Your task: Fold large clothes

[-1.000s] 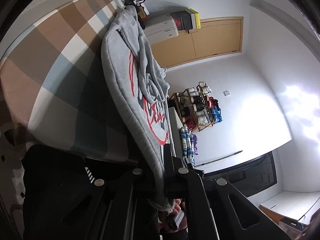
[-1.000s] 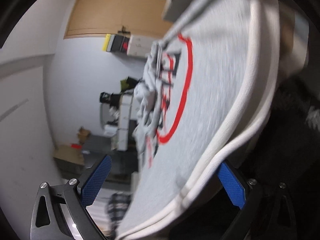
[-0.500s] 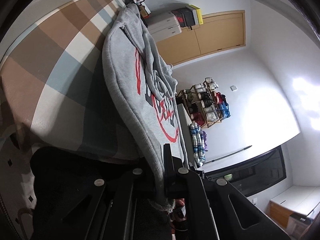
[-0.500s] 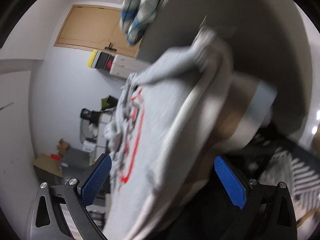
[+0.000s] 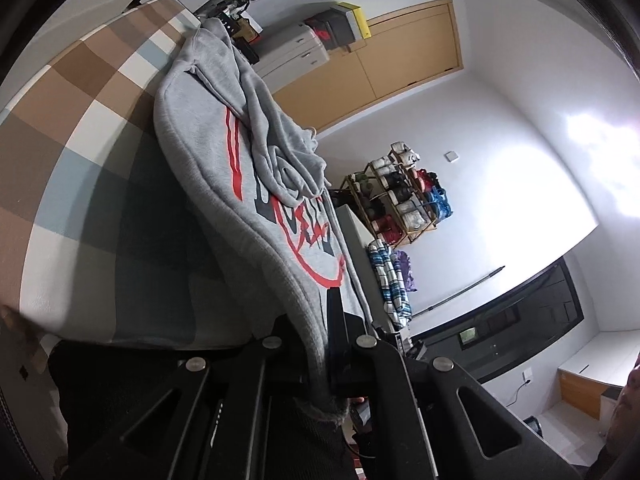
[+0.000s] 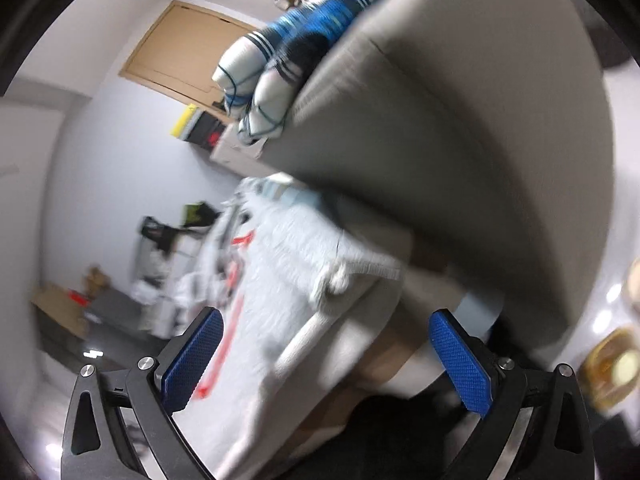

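The right gripper has let go of the hoodie's hem and now hangs wide open, empty. The left gripper stays clenched on the other corner. The hoodie lies on the checked bed, one side freed for regrasping.

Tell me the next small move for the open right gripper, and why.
Probably close the right gripper on the near hem of the grey sweatshirt with red print. Its blue-padded jaws stand wide open with the blurred fabric between them, while the left gripper is shut on the other hem, so only one corner is held.
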Action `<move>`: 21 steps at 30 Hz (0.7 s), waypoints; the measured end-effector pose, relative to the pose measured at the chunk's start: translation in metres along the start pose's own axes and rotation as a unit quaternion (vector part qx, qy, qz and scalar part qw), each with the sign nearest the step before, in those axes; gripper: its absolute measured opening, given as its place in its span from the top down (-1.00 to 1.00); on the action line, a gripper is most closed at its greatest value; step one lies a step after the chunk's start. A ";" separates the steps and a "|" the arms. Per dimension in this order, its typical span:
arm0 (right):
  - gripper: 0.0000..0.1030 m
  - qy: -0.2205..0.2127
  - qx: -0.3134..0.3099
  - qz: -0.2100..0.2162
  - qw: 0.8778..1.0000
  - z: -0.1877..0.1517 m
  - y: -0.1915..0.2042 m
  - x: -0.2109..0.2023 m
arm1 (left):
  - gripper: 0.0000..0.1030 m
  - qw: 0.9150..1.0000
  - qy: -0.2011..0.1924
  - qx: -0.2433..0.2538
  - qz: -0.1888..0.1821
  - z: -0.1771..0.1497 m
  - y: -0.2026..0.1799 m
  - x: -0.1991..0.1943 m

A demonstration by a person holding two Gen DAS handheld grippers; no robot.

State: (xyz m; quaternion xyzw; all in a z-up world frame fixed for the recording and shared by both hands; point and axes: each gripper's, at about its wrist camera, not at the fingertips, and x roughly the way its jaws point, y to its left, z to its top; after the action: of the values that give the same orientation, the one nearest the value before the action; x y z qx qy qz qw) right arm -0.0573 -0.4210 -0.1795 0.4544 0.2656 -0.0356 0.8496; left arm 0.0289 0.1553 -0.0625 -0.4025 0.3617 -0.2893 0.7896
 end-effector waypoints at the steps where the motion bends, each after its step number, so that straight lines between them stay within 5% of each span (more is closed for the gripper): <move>1: -1.00 -0.011 -0.016 -0.011 1.000 0.001 0.003 0.000 | 0.99 1.000 0.001 0.001 -0.002 0.000 0.001 0.001; 6: -0.97 -0.031 -0.093 -0.049 0.994 0.007 0.022 0.007 | 0.99 1.000 0.002 -0.002 0.010 0.000 0.009 0.005; 8: -0.81 -0.025 -0.122 -0.055 0.991 0.008 0.029 0.012 | 0.99 1.000 0.008 -0.002 0.020 0.000 0.012 0.006; 13: -0.66 -0.026 -0.135 -0.075 0.988 0.007 0.032 0.016 | 0.99 0.999 0.014 -0.010 0.044 -0.003 0.020 0.004; 21: 0.45 -0.052 -0.216 -0.077 0.972 -0.005 0.055 0.010 | 0.99 0.996 0.035 -0.012 0.087 -0.011 0.033 0.001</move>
State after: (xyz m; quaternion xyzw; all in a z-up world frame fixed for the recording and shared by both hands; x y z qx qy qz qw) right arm -0.0342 -0.3829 -0.1453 0.2358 0.2563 -0.0661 0.9351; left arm 0.0259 0.1661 -0.0955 -0.3691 0.4259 -0.2290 0.7937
